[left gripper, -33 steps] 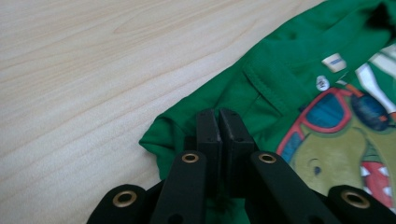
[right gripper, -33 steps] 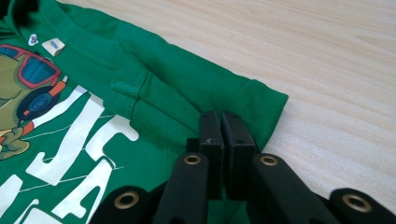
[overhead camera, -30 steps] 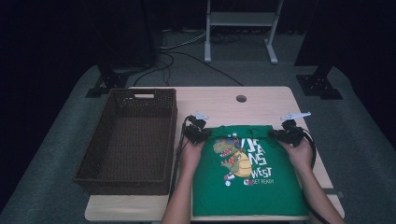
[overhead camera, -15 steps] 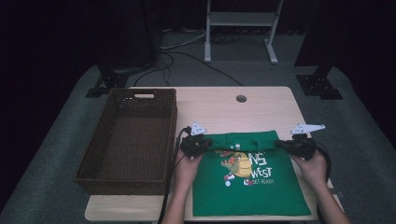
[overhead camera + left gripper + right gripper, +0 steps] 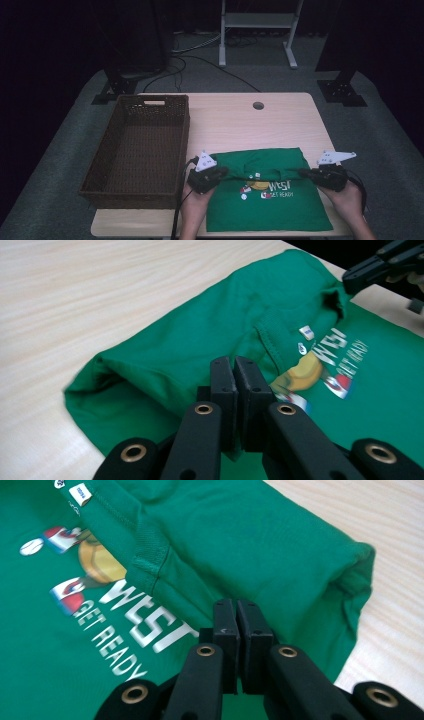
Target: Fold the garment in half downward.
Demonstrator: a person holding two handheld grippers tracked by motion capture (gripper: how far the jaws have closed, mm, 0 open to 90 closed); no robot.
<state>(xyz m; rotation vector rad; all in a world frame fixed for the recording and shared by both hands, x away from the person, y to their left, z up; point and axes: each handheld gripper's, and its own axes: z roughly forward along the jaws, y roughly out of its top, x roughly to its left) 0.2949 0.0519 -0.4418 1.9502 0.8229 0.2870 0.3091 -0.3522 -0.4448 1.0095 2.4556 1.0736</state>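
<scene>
High view shows the green printed cotton T-shirt (image 5: 267, 195) on the pale wooden bench (image 5: 235, 120), top half folded toward the person. Left gripper (image 5: 222, 173) and right gripper (image 5: 303, 173) jaws pinch its folded edge; I judge further folds remain, and the brown wicker basket (image 5: 95, 172) holds nothing.

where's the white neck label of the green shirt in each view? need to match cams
High view: neck label at centre of the folded-over edge.
Left gripper view: label right of centre, above the print.
Right gripper view: label top left.
Shared landmark: the white lettering beside it.
</scene>
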